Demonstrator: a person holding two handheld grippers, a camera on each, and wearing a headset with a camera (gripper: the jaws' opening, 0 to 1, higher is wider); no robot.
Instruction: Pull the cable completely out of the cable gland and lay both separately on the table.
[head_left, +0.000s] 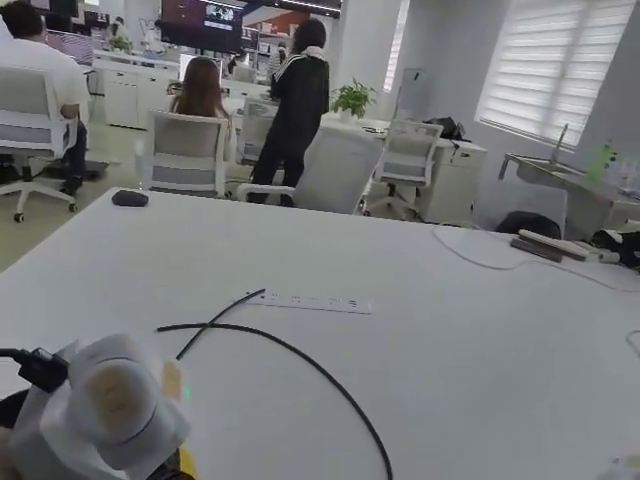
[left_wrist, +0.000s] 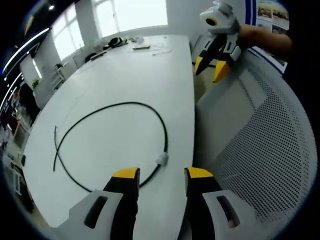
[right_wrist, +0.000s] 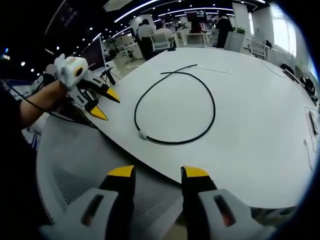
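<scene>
A black cable lies in a loose loop on the white table, its ends crossing at the far side. The cable runs into a small white cable gland near the table's edge. My left gripper is open just short of that gland, holding nothing. My right gripper is open off the table's edge, well back from the gland and the cable. Each gripper appears in the other's view, held by a hand: the right gripper and the left gripper, both open.
A white power strip lies beyond the loop. A dark small object sits at the far left edge, with books and cords at the far right. A grey mesh chair back stands beside the table under the grippers. People and office chairs are behind.
</scene>
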